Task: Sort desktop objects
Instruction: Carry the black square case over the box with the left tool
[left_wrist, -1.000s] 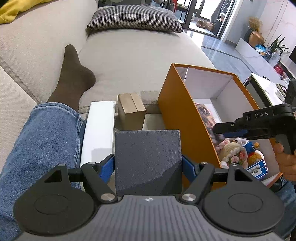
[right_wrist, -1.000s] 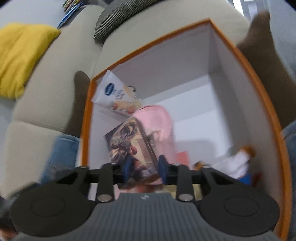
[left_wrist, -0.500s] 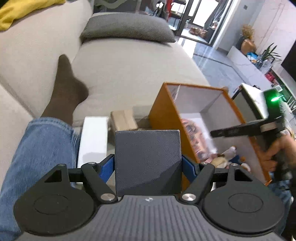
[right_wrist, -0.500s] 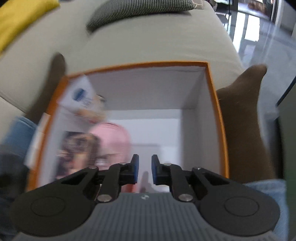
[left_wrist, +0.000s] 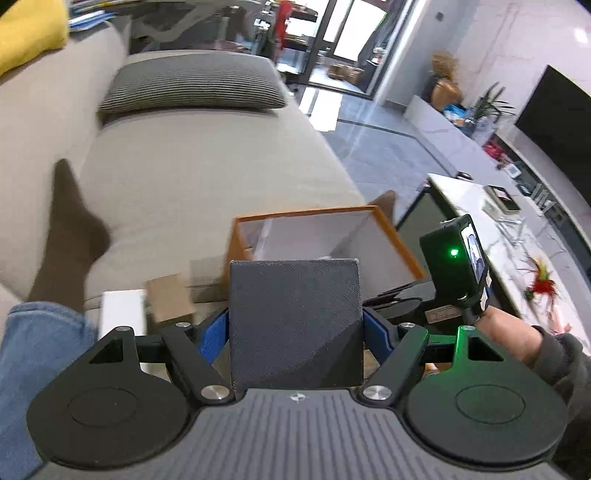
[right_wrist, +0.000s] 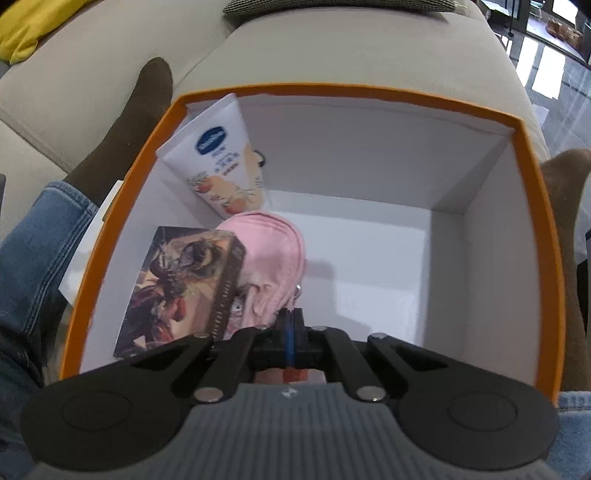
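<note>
My left gripper (left_wrist: 294, 328) is shut on a dark grey box (left_wrist: 294, 325) and holds it up in front of the orange box (left_wrist: 236, 240). In the right wrist view the orange box (right_wrist: 406, 96) has white inner walls and holds a white cream tube (right_wrist: 218, 155), a pink cloth item (right_wrist: 273, 254) and a picture-printed box (right_wrist: 181, 288) along its left side. My right gripper (right_wrist: 290, 325) is shut and empty, above the near part of the orange box. The right gripper's body also shows in the left wrist view (left_wrist: 456, 258).
A small cardboard box (left_wrist: 168, 301) and a white box (left_wrist: 122, 314) lie left of the orange box on the beige sofa (left_wrist: 207, 170). My legs in jeans and brown socks (left_wrist: 70, 236) flank the boxes. A patterned cushion (left_wrist: 192, 88) lies further back. A white table (left_wrist: 517, 236) stands to the right.
My right gripper has closed fully over the orange box and shifted above it. My left gripper has risen and tilted with the grey box still held.
</note>
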